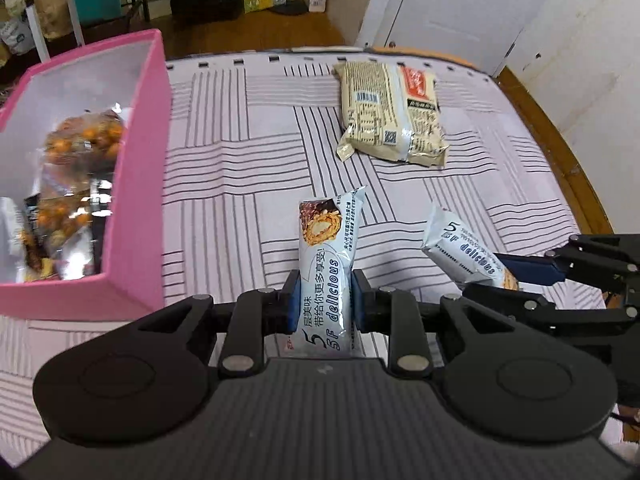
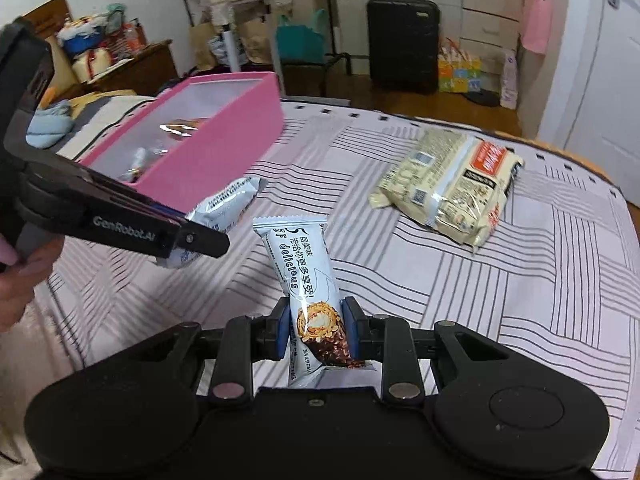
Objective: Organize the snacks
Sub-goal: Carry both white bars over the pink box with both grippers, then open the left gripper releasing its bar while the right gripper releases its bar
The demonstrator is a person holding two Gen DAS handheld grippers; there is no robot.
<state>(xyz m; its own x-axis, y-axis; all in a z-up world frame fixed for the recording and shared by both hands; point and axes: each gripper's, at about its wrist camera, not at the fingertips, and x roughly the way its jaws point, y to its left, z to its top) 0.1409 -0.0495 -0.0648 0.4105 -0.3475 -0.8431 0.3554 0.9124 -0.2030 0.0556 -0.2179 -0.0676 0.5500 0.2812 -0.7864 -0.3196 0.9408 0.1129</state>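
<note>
Left wrist view: left hand-held gripper [image 1: 325,300] is clenched on a white-blue snack bar [image 1: 328,264], blue pads pressing both sides of the wrapper near its lower half; bar stands upright w/ the picture end pointing far. Jaws are only narrowly apart, just the bar's width. At right, the right hand-held gripper [image 1: 520,280] comes in from the edge, grasping a second snack bar [image 1: 464,248] by one end, the other end tilted up-left. Both bars are lifted off the bed [image 1: 240,160], which has a pale striped cover. Pink box [image 1: 140,184] sits at left on the bed, open top, w/ bags of orange snacks [image 1: 80,148] inside. Far on the bed lies a beige packet [image 1: 390,114], flat, well apart from both bars.

Right wrist view: right hand-held gripper [image 2: 316,332] is shut tight on its snack bar [image 2: 308,288], pads at the chocolate-picture end, text end sticking up and far. Left hand-held gripper [image 2: 192,240] is seen side-on at left w/ its bar [image 2: 224,204] poking out toward the pink box [image 2: 224,160]. Only this view shows the person's hand [image 2: 20,276] on the left handle, plus a black suitcase [image 2: 402,44] far off on the floor. Beige packet [image 2: 452,184] lies right of centre. Box contents show clearly only in the left view.
</note>
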